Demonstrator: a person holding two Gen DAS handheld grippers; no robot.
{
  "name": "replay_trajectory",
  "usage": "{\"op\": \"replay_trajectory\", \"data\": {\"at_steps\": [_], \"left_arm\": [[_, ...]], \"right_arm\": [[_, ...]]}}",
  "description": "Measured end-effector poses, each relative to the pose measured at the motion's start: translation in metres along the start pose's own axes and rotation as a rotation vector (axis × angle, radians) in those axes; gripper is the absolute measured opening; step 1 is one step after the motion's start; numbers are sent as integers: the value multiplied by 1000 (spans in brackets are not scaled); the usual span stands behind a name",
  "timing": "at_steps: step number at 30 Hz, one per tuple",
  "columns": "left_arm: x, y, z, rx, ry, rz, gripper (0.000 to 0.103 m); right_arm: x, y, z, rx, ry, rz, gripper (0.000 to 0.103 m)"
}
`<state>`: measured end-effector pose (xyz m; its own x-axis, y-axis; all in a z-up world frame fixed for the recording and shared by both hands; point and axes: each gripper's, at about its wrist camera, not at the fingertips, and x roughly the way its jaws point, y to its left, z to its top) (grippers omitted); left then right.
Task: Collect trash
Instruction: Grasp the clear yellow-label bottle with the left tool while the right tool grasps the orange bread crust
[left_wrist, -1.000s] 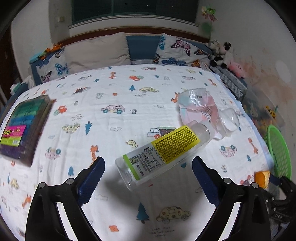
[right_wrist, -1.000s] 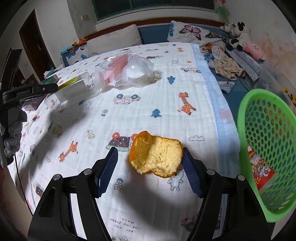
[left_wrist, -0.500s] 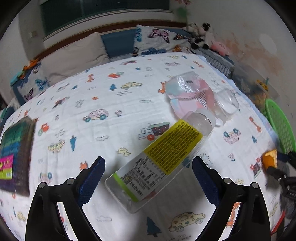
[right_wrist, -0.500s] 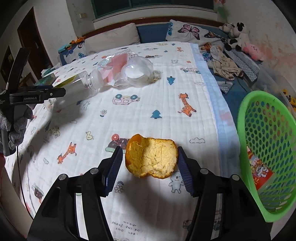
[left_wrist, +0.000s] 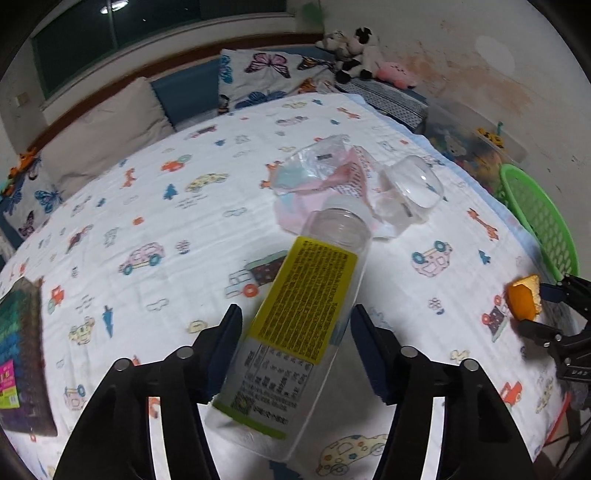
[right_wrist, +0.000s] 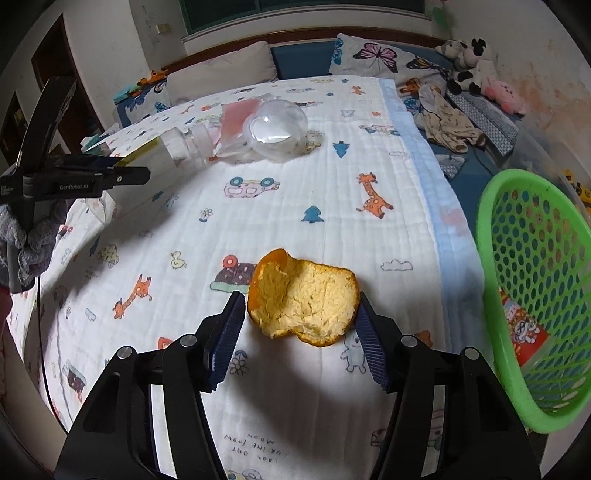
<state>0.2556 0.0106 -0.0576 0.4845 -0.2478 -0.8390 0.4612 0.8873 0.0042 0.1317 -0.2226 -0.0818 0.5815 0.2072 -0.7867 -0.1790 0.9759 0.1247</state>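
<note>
Your left gripper (left_wrist: 295, 325): jaws spread, straddling clear bottle (left_wrist: 295, 332) lying on bed quilt (left_wrist: 155, 206), pads not touching it. Your right gripper (right_wrist: 299, 328): jaws part-spread either side of orange peel (right_wrist: 303, 299), contact unclear. Green basket (right_wrist: 532, 295) just right of bed edge, wrapper inside. Crumpled plastic (left_wrist: 332, 181) beyond bottle neck.

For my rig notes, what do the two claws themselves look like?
Both claws are matte black with silver bolts. The left claw and right claw carry ribbed dark-blue finger pads. Seen from the right camera, the left one bears white "GenRobot.AI" lettering, a thin black cable, and a grey knit glove holds it.
</note>
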Motion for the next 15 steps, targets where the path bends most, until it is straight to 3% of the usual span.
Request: {"op": "replay_trajectory", "data": {"at_steps": [6, 10, 15], "left_arm": [[13, -4, 4, -28, 28, -11, 59], [14, -9, 2, -37, 19, -13, 48], [8, -14, -5, -72, 7, 4, 46]], "right_arm": [[-1, 2, -2, 2, -7, -1, 60], [-3, -1, -3, 12, -19, -6, 53], [-9, -3, -4, 12, -38, 2, 43]]}}
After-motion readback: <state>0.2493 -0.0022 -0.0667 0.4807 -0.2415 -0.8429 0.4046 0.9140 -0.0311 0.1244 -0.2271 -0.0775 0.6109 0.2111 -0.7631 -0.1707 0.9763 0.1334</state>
